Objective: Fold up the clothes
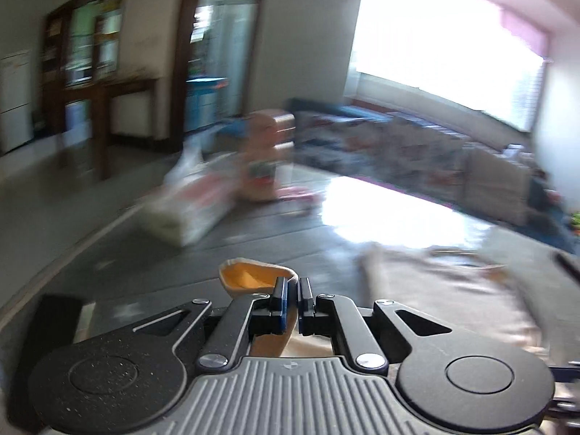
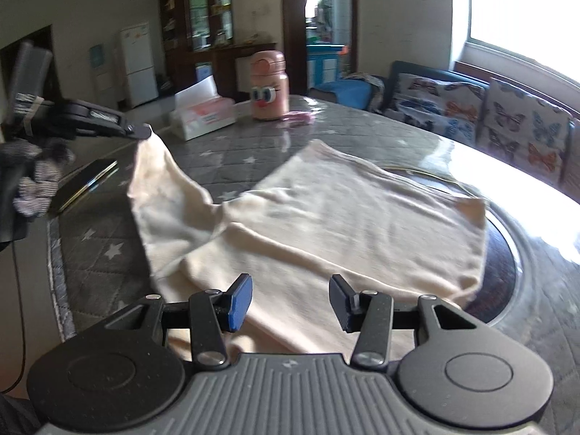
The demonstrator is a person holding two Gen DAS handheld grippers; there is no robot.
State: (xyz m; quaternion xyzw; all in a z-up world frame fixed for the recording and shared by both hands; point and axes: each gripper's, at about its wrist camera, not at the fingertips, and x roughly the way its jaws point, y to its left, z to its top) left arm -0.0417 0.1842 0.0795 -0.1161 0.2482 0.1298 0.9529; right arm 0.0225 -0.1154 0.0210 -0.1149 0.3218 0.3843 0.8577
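We hold the left tongs [image 2: 146, 131] clamped on one sleeve end of the cream garment [image 2: 326, 217], lifting it clear of the bench [image 2: 224, 148] so the sleeve can, in our judgement, be folded over the body. The right tongs [image 2: 290, 302] stand apart with nothing between the pads, directly above the garment's near edge, ready to pin or grip it.
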